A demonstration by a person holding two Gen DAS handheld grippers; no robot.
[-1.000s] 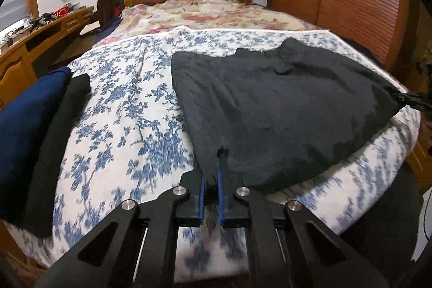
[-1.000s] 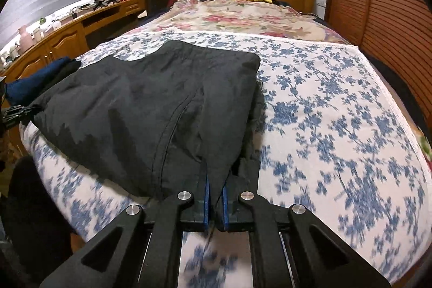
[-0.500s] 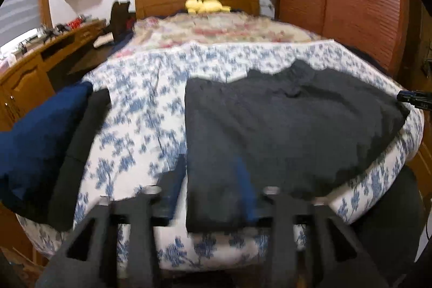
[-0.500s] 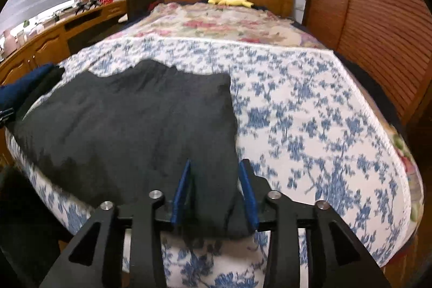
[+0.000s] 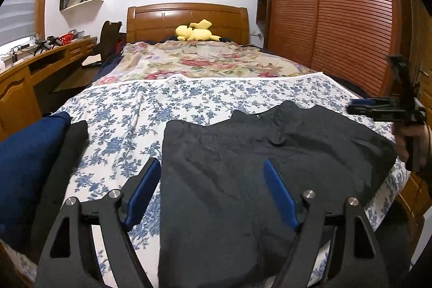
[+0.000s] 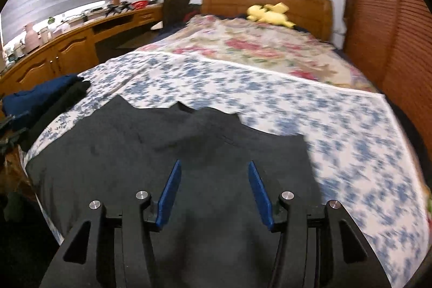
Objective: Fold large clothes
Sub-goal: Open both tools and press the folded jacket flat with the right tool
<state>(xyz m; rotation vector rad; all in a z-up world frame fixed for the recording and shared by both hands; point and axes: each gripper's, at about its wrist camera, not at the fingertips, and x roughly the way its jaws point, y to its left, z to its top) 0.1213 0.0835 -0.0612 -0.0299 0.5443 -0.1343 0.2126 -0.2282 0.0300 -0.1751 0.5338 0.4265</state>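
Observation:
A black garment (image 5: 270,153) lies flat near the foot of the bed on the blue-flowered sheet (image 5: 121,112). My left gripper (image 5: 210,162) hovers over its near left part, jaws opening, blue pads apart and pressing on nothing. In the right wrist view the same garment (image 6: 135,153) spreads under my right gripper (image 6: 213,163), whose jaws are also opening and hold nothing. The right gripper (image 5: 378,109) shows at the right edge of the left wrist view, held by a hand (image 5: 405,142).
Folded navy clothes (image 5: 24,153) and a black piece (image 5: 67,153) lie at the bed's left edge. A wooden desk (image 5: 16,88) runs along the left, a slatted wardrobe (image 5: 337,18) along the right. A yellow plush toy (image 5: 194,31) sits by the headboard.
Both grippers were shut on the garment's near edge, then let go and opened. Both lifted and drew back, the right one further. The garment now lies flat.

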